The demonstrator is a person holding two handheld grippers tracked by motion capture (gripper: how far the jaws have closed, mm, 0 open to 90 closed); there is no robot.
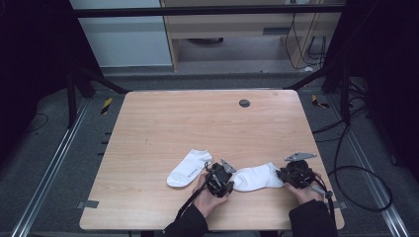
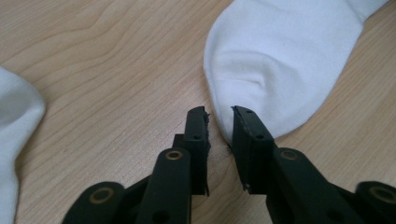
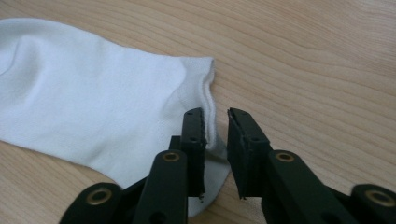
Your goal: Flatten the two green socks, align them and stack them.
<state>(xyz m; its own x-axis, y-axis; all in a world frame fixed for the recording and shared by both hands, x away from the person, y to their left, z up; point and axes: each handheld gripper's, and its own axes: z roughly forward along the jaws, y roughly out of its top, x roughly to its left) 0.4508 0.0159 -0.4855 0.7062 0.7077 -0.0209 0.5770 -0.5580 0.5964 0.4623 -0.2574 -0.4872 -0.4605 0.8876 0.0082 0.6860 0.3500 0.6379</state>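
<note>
A white ankle sock (image 1: 257,177) lies flat near the front edge of the wooden table (image 1: 197,123), stretched between the person's two hands. Its rounded toe end points toward the left gripper (image 1: 228,178), and its cuff end points toward the right gripper (image 1: 283,177).

In the left gripper view, that gripper's jaws stand nearly together, with only a narrow gap between them, right at the sock's (image 2: 280,70) rounded end. The fabric edge sits in the gap against the right-hand jaw, but I cannot tell whether the pads actually pinch it.

In the right gripper view, the jaws are likewise drawn close, set astride the sock's (image 3: 93,107) ribbed cuff edge. The seam runs into the slit between them and the cloth passes under the left-hand jaw; whether the pads press on it I cannot tell either.

A second white sock (image 1: 188,168) lies just to the left of the left gripper, apart from the first one, angled toward the middle of the table. Its edge also shows at the far left of the left gripper view (image 2: 14,140).

The person's left hand (image 1: 210,200) and right hand (image 1: 304,191) come in from the front edge in dark sleeves. A small dark round plug (image 1: 244,103) sits in the tabletop near the far edge.
</note>
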